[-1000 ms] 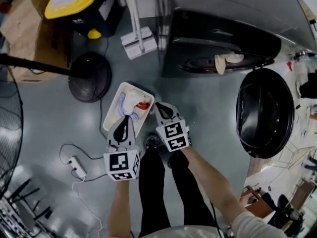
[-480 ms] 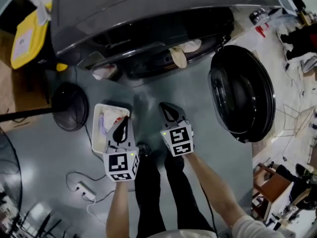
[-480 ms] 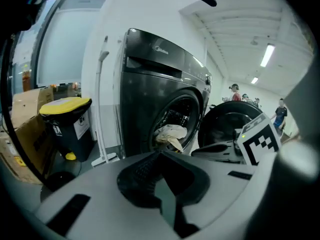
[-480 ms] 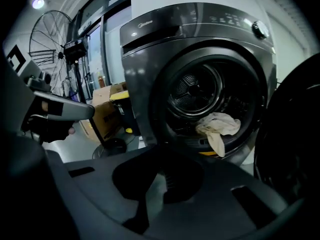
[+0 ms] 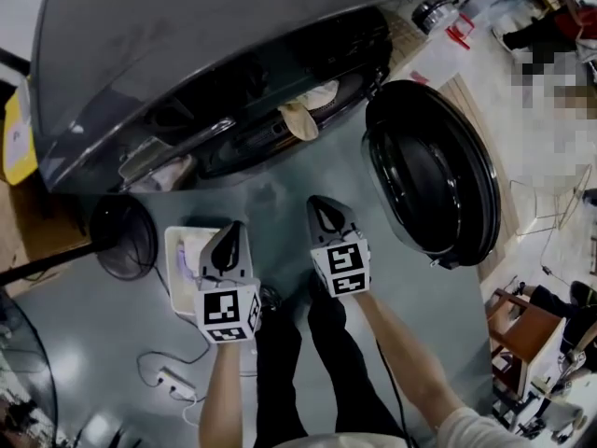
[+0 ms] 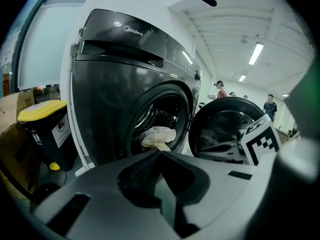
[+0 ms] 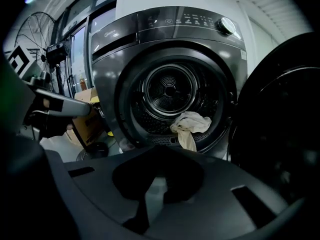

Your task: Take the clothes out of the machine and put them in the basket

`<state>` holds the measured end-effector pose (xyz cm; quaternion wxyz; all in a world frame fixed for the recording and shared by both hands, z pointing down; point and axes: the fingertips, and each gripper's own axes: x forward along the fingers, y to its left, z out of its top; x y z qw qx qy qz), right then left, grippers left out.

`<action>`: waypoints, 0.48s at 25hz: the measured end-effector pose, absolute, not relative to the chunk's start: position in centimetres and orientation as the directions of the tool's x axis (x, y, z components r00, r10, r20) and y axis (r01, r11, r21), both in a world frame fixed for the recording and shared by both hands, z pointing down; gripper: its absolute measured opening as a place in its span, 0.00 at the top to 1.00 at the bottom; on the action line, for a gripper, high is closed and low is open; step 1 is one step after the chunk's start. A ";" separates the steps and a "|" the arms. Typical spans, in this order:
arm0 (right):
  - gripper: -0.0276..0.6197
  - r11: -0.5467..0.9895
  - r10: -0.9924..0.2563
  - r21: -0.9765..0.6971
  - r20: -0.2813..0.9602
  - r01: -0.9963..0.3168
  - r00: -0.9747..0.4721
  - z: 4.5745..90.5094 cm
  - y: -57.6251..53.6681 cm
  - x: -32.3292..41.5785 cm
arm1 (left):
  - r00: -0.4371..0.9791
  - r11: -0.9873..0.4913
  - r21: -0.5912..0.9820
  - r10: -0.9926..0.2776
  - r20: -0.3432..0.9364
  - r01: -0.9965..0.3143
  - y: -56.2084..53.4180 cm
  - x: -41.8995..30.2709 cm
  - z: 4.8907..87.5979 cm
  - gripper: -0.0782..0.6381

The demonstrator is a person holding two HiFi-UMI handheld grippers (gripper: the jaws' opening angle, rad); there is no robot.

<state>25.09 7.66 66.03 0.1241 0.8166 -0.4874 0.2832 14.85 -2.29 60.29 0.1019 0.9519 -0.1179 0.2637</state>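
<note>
I am holding left claw (image 5: pixel 232 230) and right claw (image 5: pixel 320 203) pressed together, both empty, cream cloth (image 5: pixel 303 115) draping from open machine (image 5: pixel 233 73), basket (image 5: pixel 177 250) sitting near left claw

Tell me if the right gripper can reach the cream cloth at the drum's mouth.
Probably yes: the door stands open and nothing lies between the right gripper and the cream cloth; its jaws are shut, though.

head view overhead, both gripper views facing washer (image 7: pixel 125 49)
</note>
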 end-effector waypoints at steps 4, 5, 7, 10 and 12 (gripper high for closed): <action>0.92 -0.504 -0.729 -0.064 0.566 -0.861 0.385 66.1 7.5 27.3 | 0.838 -0.955 0.118 -0.174 0.517 -0.271 -2.7 16.7 60.5 0.87; 0.92 -0.506 -0.730 -0.059 0.561 -0.860 0.390 66.3 7.3 27.8 | 0.841 -0.955 0.117 -0.176 0.512 -0.272 -2.9 17.0 60.6 0.87; 0.92 -0.506 -0.734 -0.050 0.549 -0.861 0.399 66.8 6.5 28.5 | 0.848 -0.956 0.114 -0.181 0.498 -0.271 -3.6 17.6 61.2 0.87; 0.87 -0.484 -0.758 -0.053 0.525 -0.874 0.387 68.4 4.9 29.1 | 0.856 -0.958 0.113 -0.176 0.486 -0.262 -4.5 17.8 63.0 0.87; 0.51 -0.469 -0.769 -0.054 0.515 -0.882 0.377 69.6 4.1 29.9 | 0.858 -0.959 0.115 -0.173 0.484 -0.258 -4.6 18.1 64.2 0.87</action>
